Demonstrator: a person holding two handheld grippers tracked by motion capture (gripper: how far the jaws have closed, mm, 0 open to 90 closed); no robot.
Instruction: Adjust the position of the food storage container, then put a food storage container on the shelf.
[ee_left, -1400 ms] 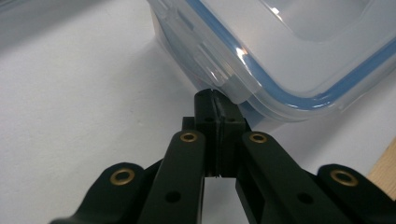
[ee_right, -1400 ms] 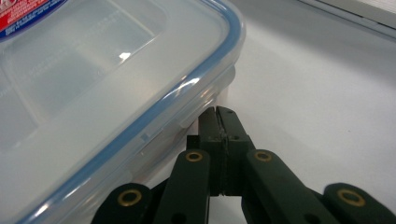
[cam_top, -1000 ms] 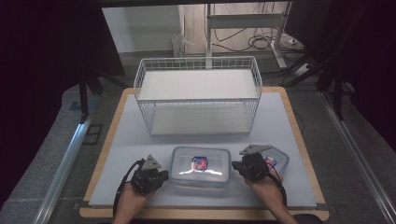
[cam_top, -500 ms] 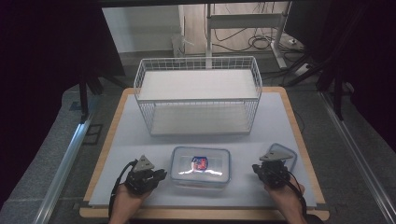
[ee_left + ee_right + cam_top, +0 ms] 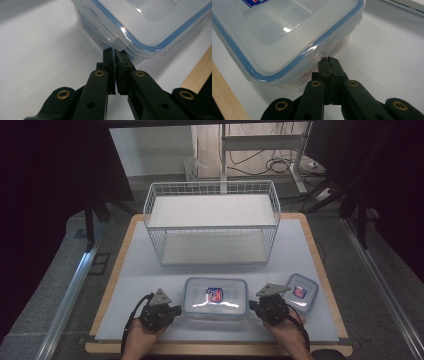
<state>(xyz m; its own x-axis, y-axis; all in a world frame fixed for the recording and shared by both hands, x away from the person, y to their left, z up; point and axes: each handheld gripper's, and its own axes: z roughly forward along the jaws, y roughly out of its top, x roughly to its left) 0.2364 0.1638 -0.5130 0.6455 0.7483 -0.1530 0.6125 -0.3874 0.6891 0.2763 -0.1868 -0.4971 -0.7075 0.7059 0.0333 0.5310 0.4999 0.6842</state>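
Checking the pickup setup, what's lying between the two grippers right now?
In the high view, the large lidded container sits between the left gripper and right gripper.

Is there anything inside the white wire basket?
No, the white wire basket behind the two lidded plastic boxes shows just its bare floor through the wires.

The high view looks forward and down from the near side of the worktop (image 5: 150,270) — far enough to take in its whole surface. Each tool view rides low and close, looking along its own jaws at an opposite end of the large container (image 5: 216,298) (image 5: 150,22) (image 5: 274,37) — the part all three share.
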